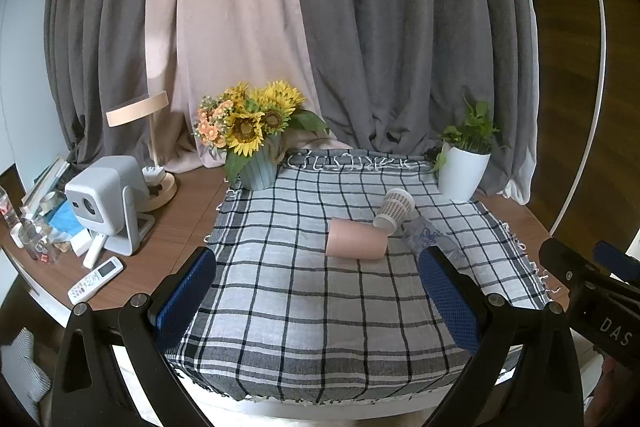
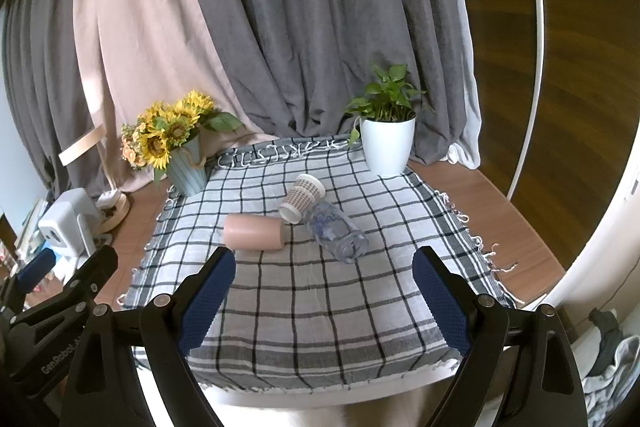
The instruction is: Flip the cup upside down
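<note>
While three tumblers lie on their sides mid-way along the checked grey-and-white cloth (image 2: 304,299), the pink matte plastic cup (image 2: 253,233) nearest, both the left gripper (image 1: 318,301) and right gripper (image 2: 324,301) hover wide apart, nothing grasped, so approach seems next.

Bare checked cloth (image 2: 320,307) lies between and just ahead of both open jaws; farther ahead the pink cup (image 2: 254,233), patterned cup (image 2: 302,198) and clear bottle (image 2: 338,231) crowd together, touching.
</note>
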